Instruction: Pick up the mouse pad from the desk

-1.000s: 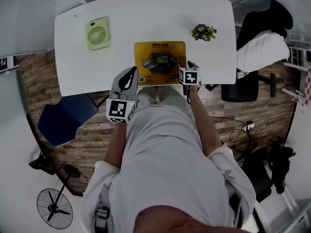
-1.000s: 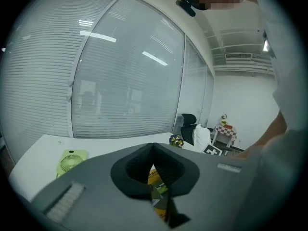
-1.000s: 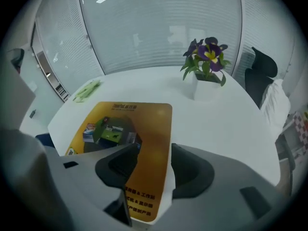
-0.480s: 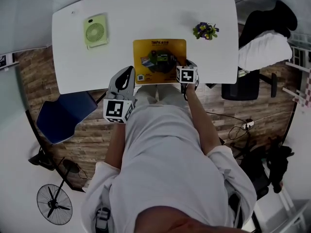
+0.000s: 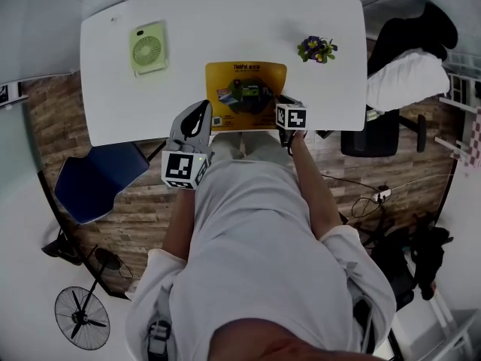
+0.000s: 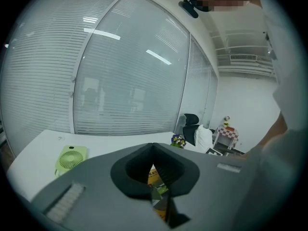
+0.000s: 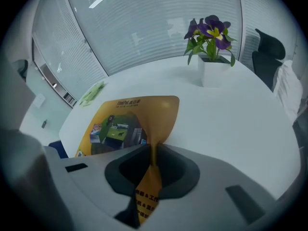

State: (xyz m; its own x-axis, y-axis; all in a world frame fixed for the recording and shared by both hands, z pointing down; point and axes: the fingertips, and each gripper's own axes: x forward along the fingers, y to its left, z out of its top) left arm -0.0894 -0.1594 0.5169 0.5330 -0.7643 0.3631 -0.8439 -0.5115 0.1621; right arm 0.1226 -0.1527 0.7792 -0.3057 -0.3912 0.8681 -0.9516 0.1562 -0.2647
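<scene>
So your right gripper (image 7: 154, 163) was clamped on the curled near-right corner of the thin yellow printed mouse pad (image 7: 126, 124), rest flat on the white desk (image 5: 225, 21), left gripper (image 6: 155, 176) closed empty: a slow, peeling lift looked safest.

mouse pad (image 5: 246, 89) print: too small; near corner: under right gripper (image 5: 284, 104)
</scene>
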